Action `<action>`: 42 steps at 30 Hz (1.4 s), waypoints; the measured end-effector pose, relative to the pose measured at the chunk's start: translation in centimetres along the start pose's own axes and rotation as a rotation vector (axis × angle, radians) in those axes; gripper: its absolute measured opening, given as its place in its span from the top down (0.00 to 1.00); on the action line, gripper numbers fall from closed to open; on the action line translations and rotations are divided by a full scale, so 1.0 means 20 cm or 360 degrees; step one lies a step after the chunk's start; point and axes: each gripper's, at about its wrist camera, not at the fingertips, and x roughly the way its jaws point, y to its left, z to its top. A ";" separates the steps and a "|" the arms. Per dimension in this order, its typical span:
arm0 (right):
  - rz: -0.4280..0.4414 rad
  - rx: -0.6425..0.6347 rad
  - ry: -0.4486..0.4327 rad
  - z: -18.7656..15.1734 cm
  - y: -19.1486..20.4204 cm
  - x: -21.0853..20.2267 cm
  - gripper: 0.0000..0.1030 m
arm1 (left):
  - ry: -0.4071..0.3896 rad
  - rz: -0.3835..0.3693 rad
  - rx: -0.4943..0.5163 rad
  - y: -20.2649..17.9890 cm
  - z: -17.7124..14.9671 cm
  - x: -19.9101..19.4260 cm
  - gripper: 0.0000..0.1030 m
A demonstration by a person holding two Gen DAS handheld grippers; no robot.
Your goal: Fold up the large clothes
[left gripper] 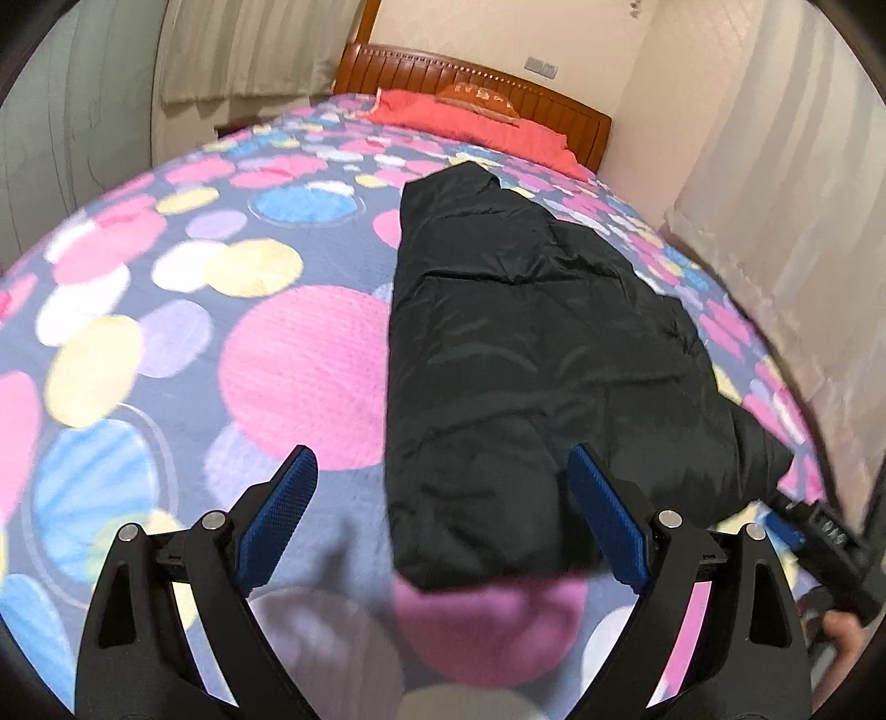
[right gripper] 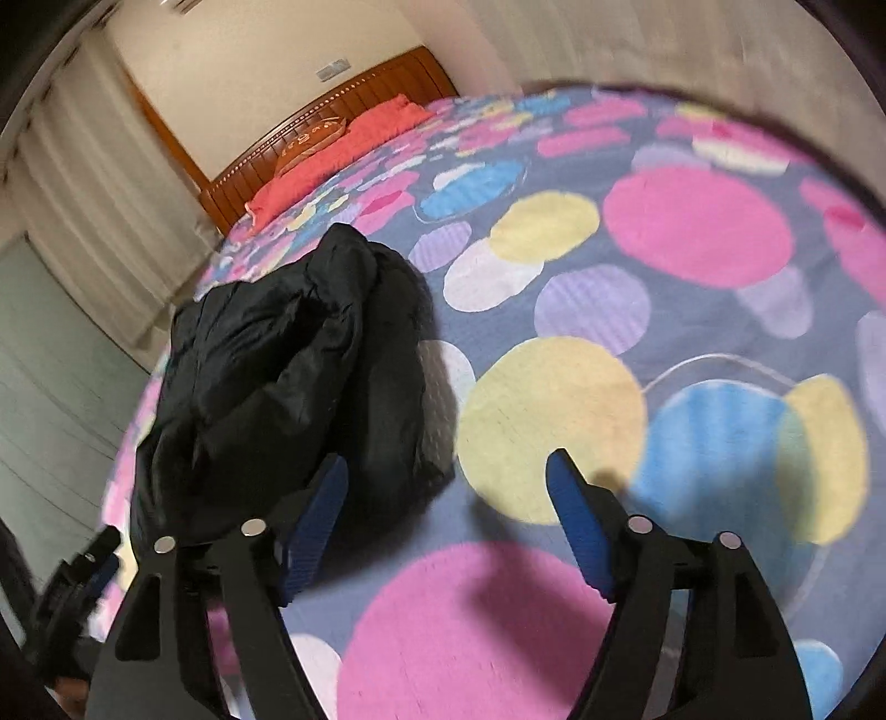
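Curtains [left gripper: 238,50] hang at about ten o'clock in the left wrist view, pale and long. Under them a big bed fills most of the picture. Its bedspread [left gripper: 166,310] is grey-blue with round spots of pink, yellow, blue and purple. At twelve o'clock stands a brown wooden headboard [left gripper: 470,83], and a red pillow [left gripper: 470,119] lies just under it.

The black jacket [left gripper: 526,354] lies flat on the bedspread, from the middle out toward three o'clock. It is puffy and shiny and looks folded into a long shape, with one end near the pillow and the other end low in the picture.

The left gripper [left gripper: 443,471] is at six o'clock. Its two blue pads [left gripper: 277,520] stand wide apart with nothing squeezed between them. The near end of the jacket shows in the gap, but the pads do not press on it.

At four o'clock, at the edge, a bit of the other black tool and a hand [left gripper: 841,637] peek in.

In the right wrist view the jacket [right gripper: 288,387] sits at nine o'clock, bunched up higher. The spotted bedspread [right gripper: 692,232] spreads from the middle out to three o'clock.

The right gripper [right gripper: 448,476] is at six o'clock. Its jaws are let go and wide, with only the bedspread showing between them. Its left pad [right gripper: 315,531] shows in front of the jacket's edge; whether they touch, I cannot tell.
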 end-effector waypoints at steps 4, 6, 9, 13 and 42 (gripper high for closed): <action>-0.0073 -0.0147 -0.0028 -0.05 0.09 -0.08 0.28 | -0.0044 0.0107 0.0069 -0.02 -0.05 -0.09 0.11; -0.0100 -0.0225 -0.0045 -0.07 0.15 -0.11 0.28 | -0.0071 0.0140 0.0069 -0.02 -0.07 -0.14 0.10; -0.0146 -0.0348 -0.0097 -0.09 0.26 -0.17 0.23 | -0.0100 0.0158 0.0061 -0.02 -0.08 -0.20 0.10; -0.0161 -0.0465 -0.0125 -0.12 0.37 -0.22 0.23 | -0.0100 0.0168 0.0076 -0.03 -0.08 -0.26 0.10; -0.0164 -0.0608 -0.0226 -0.19 0.55 -0.37 0.22 | -0.0155 0.0149 0.0107 -0.08 -0.10 -0.40 0.10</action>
